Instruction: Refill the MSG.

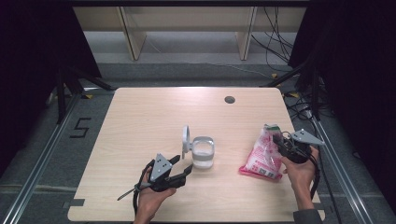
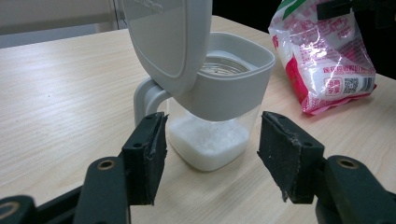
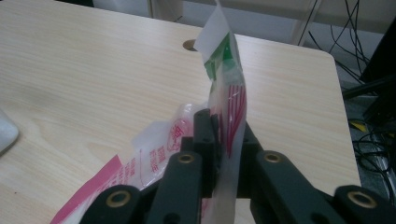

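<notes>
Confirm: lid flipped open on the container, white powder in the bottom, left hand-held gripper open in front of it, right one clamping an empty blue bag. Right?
Not quite. The bag is pink and white with white contents, not blue and empty; the high view shows it. The rest holds: container lid open, white powder in the bottom, left hand-held gripper open in front of it, right hand-held gripper clamping the bag.

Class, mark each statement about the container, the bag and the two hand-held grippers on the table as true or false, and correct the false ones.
1. The clear plastic container with a grey rim has its lid open. True.
2. The container is empty. False: white granules lie in its bottom.
3. The right hand-held gripper pinches the red-and-white plastic bag. True.
4. The left hand-held gripper clamps the container. False: its jaws stand open, apart from it.
5. The bag lies left of the container in the high view. False: it lies right.
</notes>
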A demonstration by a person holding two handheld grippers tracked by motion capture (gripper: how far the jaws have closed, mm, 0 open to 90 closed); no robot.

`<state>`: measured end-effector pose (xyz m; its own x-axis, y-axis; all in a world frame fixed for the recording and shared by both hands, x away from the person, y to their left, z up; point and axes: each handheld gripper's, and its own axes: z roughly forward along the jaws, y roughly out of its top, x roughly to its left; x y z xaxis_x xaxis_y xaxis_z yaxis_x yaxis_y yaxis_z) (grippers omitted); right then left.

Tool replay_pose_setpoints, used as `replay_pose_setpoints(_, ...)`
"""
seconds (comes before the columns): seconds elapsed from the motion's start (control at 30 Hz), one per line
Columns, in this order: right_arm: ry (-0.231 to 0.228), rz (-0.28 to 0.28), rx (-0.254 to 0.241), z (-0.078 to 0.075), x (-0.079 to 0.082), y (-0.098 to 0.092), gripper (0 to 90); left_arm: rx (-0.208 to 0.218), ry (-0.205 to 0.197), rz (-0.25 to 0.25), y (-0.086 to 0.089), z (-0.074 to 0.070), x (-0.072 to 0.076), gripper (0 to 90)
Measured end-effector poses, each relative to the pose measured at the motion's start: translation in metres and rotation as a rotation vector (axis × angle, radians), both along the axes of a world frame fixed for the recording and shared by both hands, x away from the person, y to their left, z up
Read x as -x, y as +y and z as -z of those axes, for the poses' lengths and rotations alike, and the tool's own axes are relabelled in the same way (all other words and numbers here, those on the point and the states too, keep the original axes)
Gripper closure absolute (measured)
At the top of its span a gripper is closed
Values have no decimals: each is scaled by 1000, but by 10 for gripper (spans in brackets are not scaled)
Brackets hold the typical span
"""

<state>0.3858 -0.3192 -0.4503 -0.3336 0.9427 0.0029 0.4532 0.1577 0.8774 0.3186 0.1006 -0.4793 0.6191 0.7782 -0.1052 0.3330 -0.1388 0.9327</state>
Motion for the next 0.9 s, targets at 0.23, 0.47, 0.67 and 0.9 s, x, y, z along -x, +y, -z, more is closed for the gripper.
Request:
replay_pose_setpoints(0.23, 21, 32, -14, 5, -2, -5, 808, -2, -6, -2, 2, 0, -1, 408)
replay_pose_setpoints(0.47, 36, 52, -6, 3, 0, -8, 764, -4, -7, -5, 5, -1, -1, 408)
replay_pose_setpoints(0.67, 27, 85, -9, 2, 1, -13, 674, 5, -3, -7, 4, 0, -2, 408)
replay_pose_setpoints(0.9, -24, 134, 11, -3, 6, -15, 592, 1, 0, -14, 8, 0, -2, 410)
